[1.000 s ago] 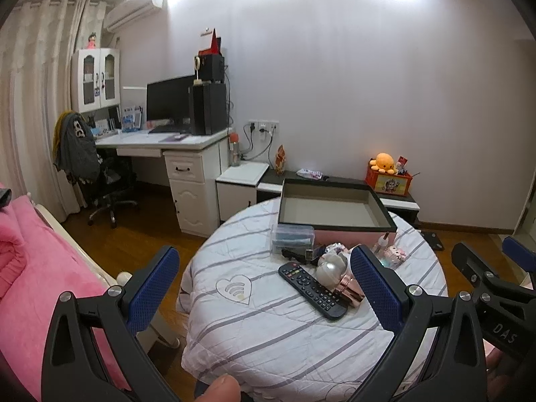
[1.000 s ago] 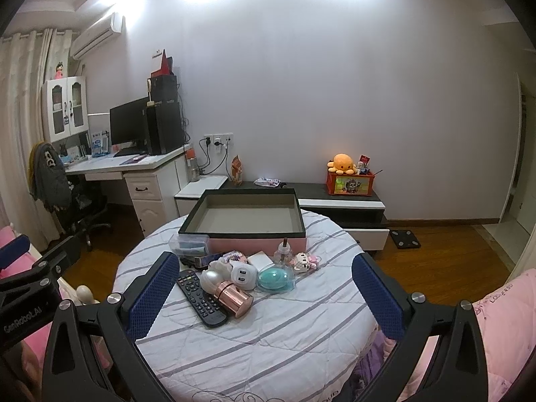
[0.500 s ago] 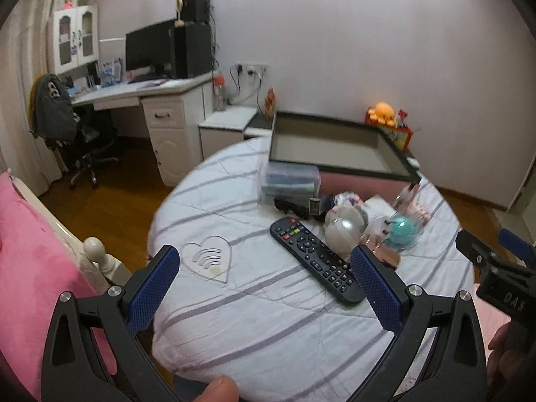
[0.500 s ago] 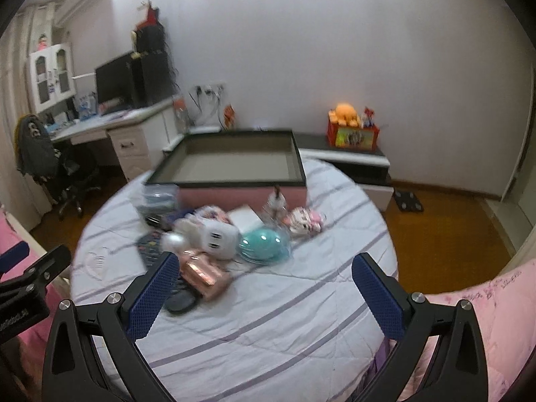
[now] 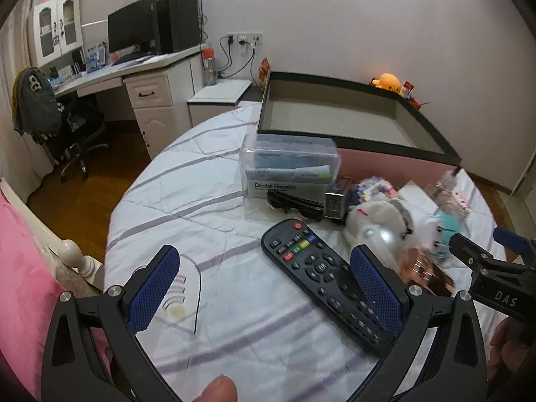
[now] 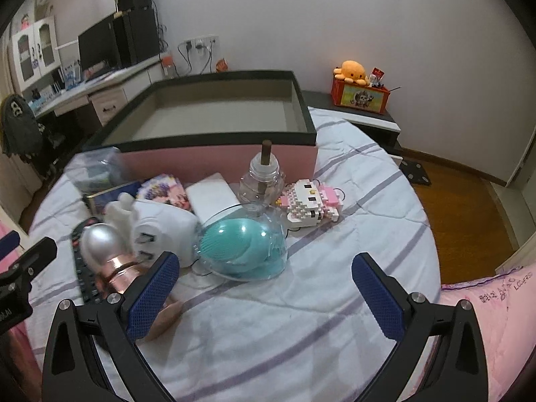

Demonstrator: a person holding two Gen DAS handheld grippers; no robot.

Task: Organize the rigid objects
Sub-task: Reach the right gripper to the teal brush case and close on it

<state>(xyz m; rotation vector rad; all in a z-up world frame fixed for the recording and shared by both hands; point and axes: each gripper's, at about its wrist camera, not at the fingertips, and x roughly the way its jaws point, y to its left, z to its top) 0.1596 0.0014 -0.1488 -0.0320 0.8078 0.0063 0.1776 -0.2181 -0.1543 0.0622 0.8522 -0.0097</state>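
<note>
From where I stand, the left gripper (image 5: 264, 289) hangs over the round table (image 5: 207, 201) with its jaws spread wide and nothing between them; the black remote (image 5: 326, 278) lies just beside its right finger, near the clear floss box (image 5: 289, 167). Further right sit the white plug adapter (image 6: 164, 231), the teal brush under a clear dome (image 6: 243, 246) and the block-built cat (image 6: 313, 202), all before the empty open box (image 6: 214, 114). The right gripper (image 6: 266, 293) is equally wide and empty. I'd say each should straddle one item squarely, closing across its narrow side, before lifting.
</note>
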